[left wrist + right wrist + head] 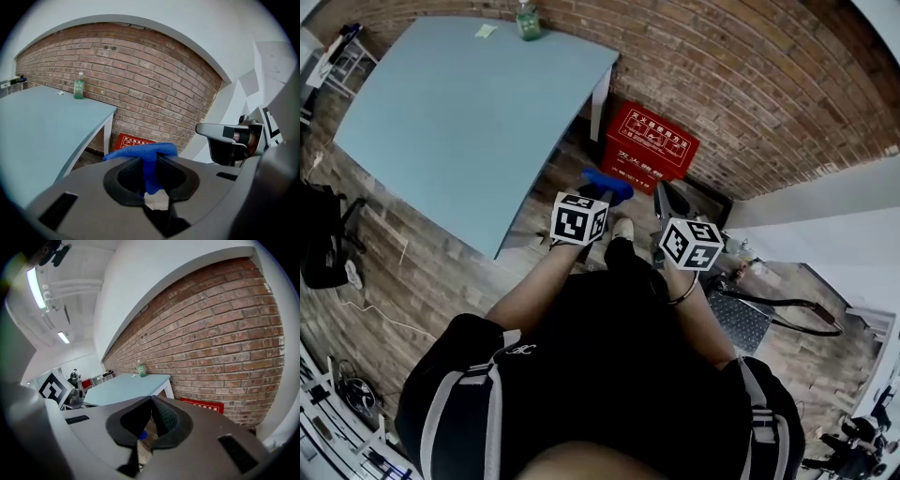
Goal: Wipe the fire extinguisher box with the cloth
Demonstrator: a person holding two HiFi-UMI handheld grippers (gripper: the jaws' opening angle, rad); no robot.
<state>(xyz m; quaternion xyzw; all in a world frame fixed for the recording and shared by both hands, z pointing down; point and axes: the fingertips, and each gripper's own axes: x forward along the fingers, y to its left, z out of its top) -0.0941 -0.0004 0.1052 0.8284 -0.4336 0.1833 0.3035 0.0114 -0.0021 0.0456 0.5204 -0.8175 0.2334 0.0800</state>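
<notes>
The left gripper (pixel 152 164) has its jaws closed on the blue cloth (pixel 140 152). In the head view the red fire extinguisher box (pixel 649 141) stands at its 1 o'clock, apart from it, by the brick wall (pixel 750 84). The right gripper (pixel 151 401) has its jaws together and holds nothing.

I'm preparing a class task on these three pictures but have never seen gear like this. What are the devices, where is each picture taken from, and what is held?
There is no robot: a person holds a two-fingered gripper in each hand. The head view looks down from a camera on the person's head. The other two views come from a camera on each gripper, looking along its fingers. The left gripper is shut on a blue cloth. The right gripper is shut and holds nothing. On the floor, by the brick wall, stands the red fire extinguisher box, beside a light blue table with a green bottle on it.
</notes>
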